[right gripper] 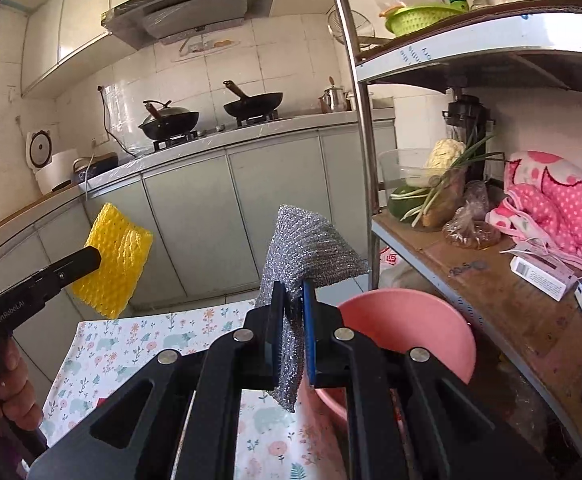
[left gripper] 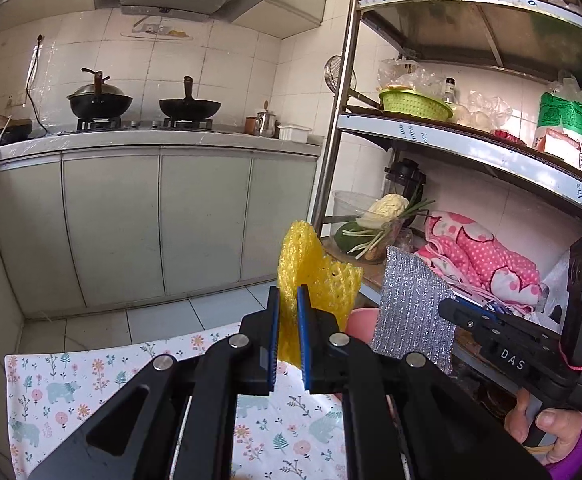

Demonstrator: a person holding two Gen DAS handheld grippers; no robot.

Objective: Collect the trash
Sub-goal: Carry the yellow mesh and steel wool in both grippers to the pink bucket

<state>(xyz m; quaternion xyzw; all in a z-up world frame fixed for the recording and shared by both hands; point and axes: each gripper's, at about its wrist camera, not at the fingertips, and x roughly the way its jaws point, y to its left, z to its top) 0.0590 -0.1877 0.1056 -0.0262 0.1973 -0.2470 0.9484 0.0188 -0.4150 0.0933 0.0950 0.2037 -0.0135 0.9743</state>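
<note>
My left gripper [left gripper: 288,304] is shut on a yellow foam net [left gripper: 311,264], held up in the air above a floral tablecloth [left gripper: 71,392]. My right gripper [right gripper: 291,292] is shut on a silver glittery scouring cloth [right gripper: 307,248], which sticks up and droops between the jaws. In the left wrist view the silver cloth [left gripper: 411,312] hangs to the right, pinched by the right gripper [left gripper: 451,310]. In the right wrist view the yellow foam net [right gripper: 113,260] shows at the left, clamped by the left gripper [right gripper: 91,260]. A pink bin [right gripper: 411,332] stands just beyond the table, below and right of the silver cloth.
A metal shelf rack [right gripper: 365,128] stands at the right, with vegetables [right gripper: 439,184], a pink dotted cloth [right gripper: 555,200] and small boxes [right gripper: 543,276]. Kitchen cabinets [left gripper: 151,220] with two woks [left gripper: 189,106] on a stove line the far wall. A person's hand [left gripper: 555,428] grips the right handle.
</note>
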